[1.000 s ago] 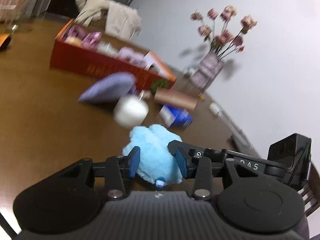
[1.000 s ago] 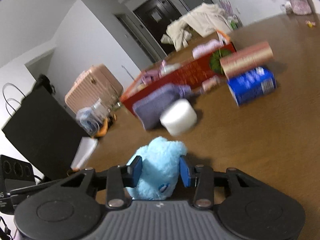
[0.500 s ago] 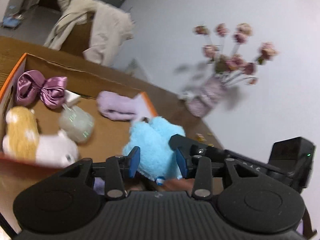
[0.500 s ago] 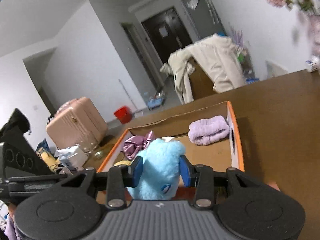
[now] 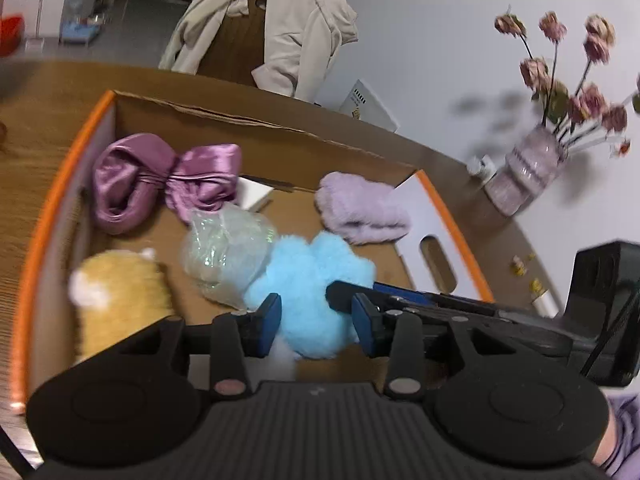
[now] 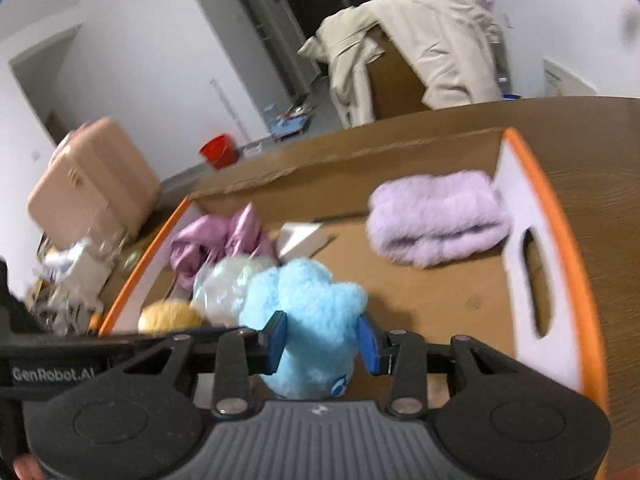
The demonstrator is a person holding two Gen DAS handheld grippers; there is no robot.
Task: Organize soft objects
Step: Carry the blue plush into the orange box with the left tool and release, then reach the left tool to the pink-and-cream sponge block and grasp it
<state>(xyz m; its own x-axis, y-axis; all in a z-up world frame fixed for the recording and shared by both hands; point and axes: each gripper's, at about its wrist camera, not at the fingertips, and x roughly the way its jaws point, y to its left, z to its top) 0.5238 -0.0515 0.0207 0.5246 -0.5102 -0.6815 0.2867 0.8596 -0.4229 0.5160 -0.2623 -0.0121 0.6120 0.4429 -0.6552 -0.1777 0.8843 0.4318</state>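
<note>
A fluffy light-blue plush toy hangs over the open orange-rimmed cardboard box. Both grippers pinch it from opposite sides: my left gripper is shut on it, and my right gripper is shut on it too. The right gripper's arm crosses the left wrist view from the right. Inside the box lie a purple satin bow, a lilac fluffy bundle, a crinkly clear pouch and a yellow plush.
The box sits on a brown wooden table. A vase of pink flowers stands at the table's right by the wall. A chair draped with a beige coat stands behind the box. A pink suitcase and a red bucket are on the floor.
Both grippers carried the blue plush from the open table, past a purple cushion and white roll, to above the box interior. The grip on the plush stayed the same.
</note>
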